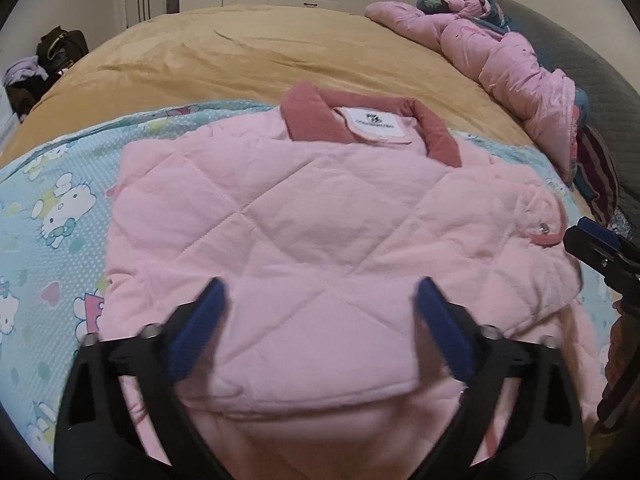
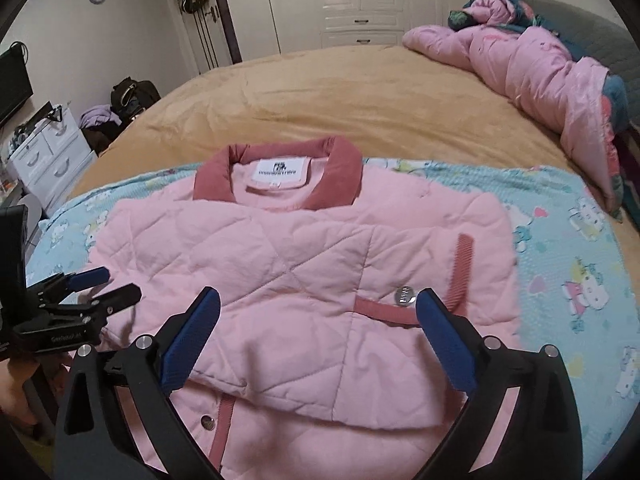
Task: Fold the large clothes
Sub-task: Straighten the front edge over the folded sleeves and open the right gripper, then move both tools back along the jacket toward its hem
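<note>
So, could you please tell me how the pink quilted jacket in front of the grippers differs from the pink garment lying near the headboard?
The quilted jacket lies flat and partly folded on the cartoon-print blanket; the pink garment is crumpled in a long heap on the tan bedspread. The jacket has a matte, pale fabric with a darker rose collar; the other garment looks shinier and a deeper pink. Both are pink, padded clothes on the same bed.

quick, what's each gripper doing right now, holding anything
Left gripper: open, holding nothing, over the pink quilted jacket.
Right gripper: open, holding nothing, over the same jacket.
</note>
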{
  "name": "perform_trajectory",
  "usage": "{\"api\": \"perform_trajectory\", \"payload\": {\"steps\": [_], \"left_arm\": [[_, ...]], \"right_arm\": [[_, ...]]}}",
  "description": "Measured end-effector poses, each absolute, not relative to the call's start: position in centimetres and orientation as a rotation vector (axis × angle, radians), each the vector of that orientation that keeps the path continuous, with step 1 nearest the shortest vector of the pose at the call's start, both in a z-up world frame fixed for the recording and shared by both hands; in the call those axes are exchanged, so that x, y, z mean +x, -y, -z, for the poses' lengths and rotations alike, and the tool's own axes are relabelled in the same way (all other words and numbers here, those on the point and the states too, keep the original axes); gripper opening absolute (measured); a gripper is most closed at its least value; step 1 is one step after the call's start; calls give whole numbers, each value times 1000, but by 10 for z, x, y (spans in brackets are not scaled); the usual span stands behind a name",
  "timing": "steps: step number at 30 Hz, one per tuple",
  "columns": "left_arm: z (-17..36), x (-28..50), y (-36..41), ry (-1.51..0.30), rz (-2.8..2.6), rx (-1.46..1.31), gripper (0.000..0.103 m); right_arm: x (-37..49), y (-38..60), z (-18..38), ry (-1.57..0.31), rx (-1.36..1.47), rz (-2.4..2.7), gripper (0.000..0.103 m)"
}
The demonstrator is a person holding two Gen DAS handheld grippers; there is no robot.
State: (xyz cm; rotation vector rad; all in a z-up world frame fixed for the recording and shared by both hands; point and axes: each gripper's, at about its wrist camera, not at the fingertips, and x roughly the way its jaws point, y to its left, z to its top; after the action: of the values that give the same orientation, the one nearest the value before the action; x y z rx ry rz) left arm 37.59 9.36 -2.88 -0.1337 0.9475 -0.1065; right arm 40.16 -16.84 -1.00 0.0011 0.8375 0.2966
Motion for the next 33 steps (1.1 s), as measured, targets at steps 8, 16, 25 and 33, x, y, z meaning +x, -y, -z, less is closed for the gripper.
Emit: {"api": "perform_trajectory", "payload": {"steps": [8,16,25,33], "left_arm": [[-2,363,-88,-912,116,-140,94],[-25,344,-84,-877,118,-132,94],[-47,323,-86,-840,113,-135,94],[-65,301,-83,-808,116,-122,94]], "right_arm": [[382,174,-13,-795,9,-294,99],[363,177,-32,-769,12,-284,99],[337,175,-55,-731,9,-296,99],[311,173,-75,-690,7,-313,99]]}}
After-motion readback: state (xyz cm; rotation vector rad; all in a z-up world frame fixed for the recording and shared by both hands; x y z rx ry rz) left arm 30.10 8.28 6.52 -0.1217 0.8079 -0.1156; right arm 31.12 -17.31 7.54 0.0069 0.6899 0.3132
